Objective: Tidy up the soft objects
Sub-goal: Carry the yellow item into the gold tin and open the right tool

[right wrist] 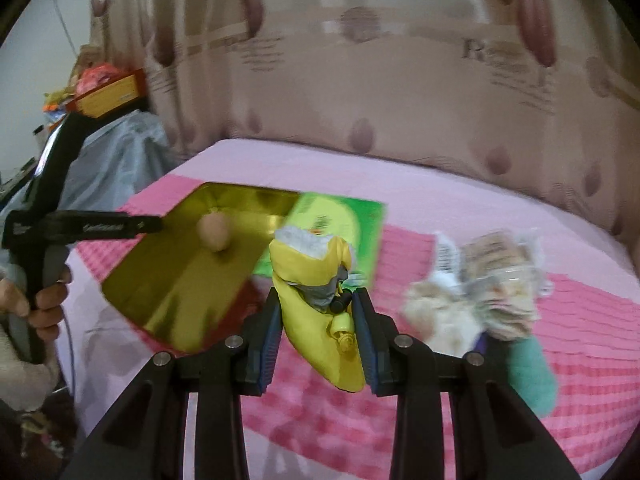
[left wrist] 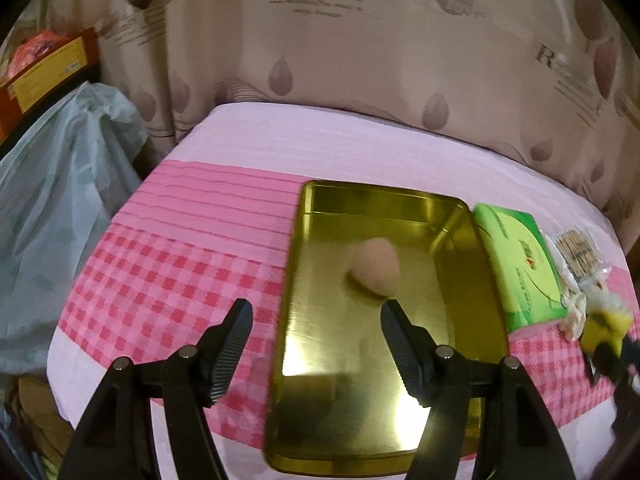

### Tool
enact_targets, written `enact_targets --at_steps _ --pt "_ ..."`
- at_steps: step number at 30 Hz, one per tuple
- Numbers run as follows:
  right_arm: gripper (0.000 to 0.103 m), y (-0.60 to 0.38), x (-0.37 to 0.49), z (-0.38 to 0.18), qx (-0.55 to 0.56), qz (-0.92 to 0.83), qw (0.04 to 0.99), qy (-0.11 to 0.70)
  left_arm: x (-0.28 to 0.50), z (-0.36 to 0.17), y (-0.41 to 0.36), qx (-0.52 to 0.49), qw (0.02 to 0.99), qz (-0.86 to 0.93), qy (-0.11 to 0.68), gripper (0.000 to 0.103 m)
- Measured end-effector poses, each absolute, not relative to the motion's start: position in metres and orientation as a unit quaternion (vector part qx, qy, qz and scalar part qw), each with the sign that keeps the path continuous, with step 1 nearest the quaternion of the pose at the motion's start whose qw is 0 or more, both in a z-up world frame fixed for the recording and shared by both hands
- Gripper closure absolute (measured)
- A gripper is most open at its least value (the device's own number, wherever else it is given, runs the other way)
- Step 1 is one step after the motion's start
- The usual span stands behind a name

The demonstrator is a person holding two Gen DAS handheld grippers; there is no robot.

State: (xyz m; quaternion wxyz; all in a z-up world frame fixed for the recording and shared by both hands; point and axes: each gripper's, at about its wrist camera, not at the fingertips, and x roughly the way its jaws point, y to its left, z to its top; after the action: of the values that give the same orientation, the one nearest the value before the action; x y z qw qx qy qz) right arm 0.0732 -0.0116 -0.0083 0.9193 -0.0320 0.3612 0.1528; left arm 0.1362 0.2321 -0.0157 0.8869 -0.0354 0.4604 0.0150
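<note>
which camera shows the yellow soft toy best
The right wrist view: the yellow soft toy sits centered and close, clamped in the right gripper. The left wrist view catches only a small blurred bit at its right edge.

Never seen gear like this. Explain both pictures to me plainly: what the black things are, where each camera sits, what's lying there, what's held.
No robot here: a person holds a pair of black tongs in each hand, each with a camera looking along its fingers. The left view shows the left tongs open and empty over a gold metal tray with a beige egg-shaped sponge inside. The right view shows the right tongs shut on a yellow soft toy. A green packet lies beside the tray on the pink checked cloth.
</note>
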Motion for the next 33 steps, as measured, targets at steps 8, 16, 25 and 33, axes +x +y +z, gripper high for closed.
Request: enact_targets --at_steps 8,16,25,33 --pt "0.072 0.044 0.080 -0.013 -0.057 0.208 0.903 0.371 0.138 -0.012 0.262 -0.066 0.887 0.058 0.453 0.035" --pt "0.072 0.092 0.100 -0.022 -0.062 0.243 0.887 0.388 0.138 -0.013 0.266 -0.070 0.886 0.060 0.454 0.035" --pt "0.072 0.120 0.113 -0.051 -0.080 0.248 0.869 0.421 0.139 -0.016 0.266 -0.073 0.884 0.060 0.458 0.035" --pt "0.069 0.128 0.119 -0.066 -0.089 0.247 0.861 0.436 0.140 -0.019 0.267 -0.074 0.883 0.057 0.461 0.035"
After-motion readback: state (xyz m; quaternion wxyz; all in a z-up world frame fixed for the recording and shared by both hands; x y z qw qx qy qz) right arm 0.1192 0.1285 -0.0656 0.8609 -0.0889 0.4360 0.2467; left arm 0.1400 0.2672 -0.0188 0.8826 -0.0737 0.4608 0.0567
